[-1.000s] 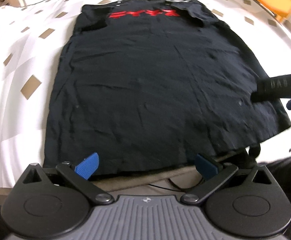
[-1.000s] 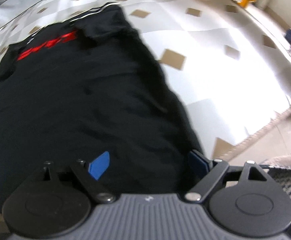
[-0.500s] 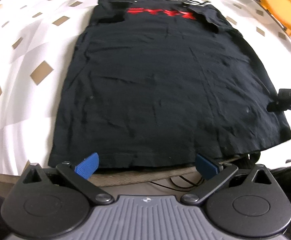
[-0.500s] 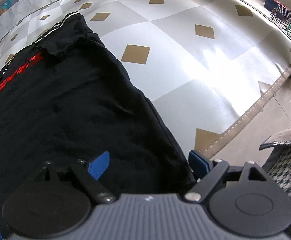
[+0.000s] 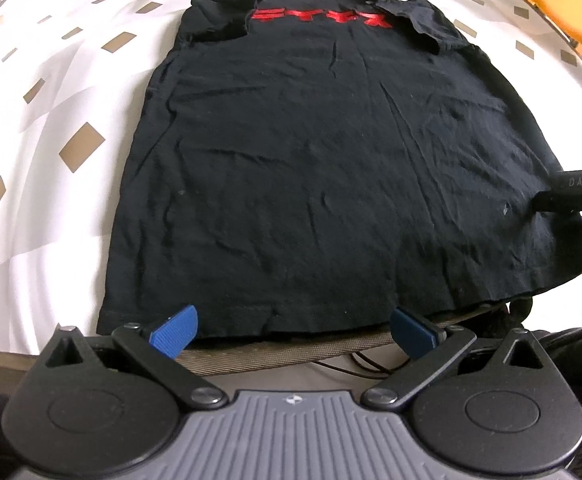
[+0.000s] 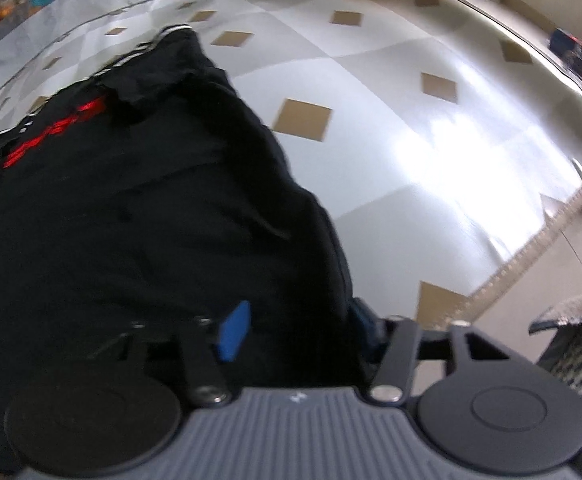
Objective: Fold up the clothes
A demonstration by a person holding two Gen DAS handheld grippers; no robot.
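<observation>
while the black t-shirt (image 5: pixel 331 168) lies flat on the white patterned surface (image 5: pixel 63 92), both sleeves already turned in over the chest, i hold my left tool (image 5: pixel 293 330) spread wide just short of the near hem, gripping nothing. my right tool (image 6: pixel 291 330) sits low at the shirt's right edge near the hem; its fingers stand apart with cloth between them, narrower than the left's, and the blur does not let me say whether they have bitten. in the left view the right tool shows at that same edge.

judgement: the lie fits a lengthwise fold of the hem toward the collar, though a side fold is equally possible. to do either well, take both layers at the edge, lift evenly on both sides, and keep the cloth taut so existing wrinkles do not set into the crease.

orientation: the long axis runs away from me, hem nearest, collar and red lettering (image 5: pixel 321 19) at the far end. the near right corner overhangs the surface's front edge slightly.
</observation>
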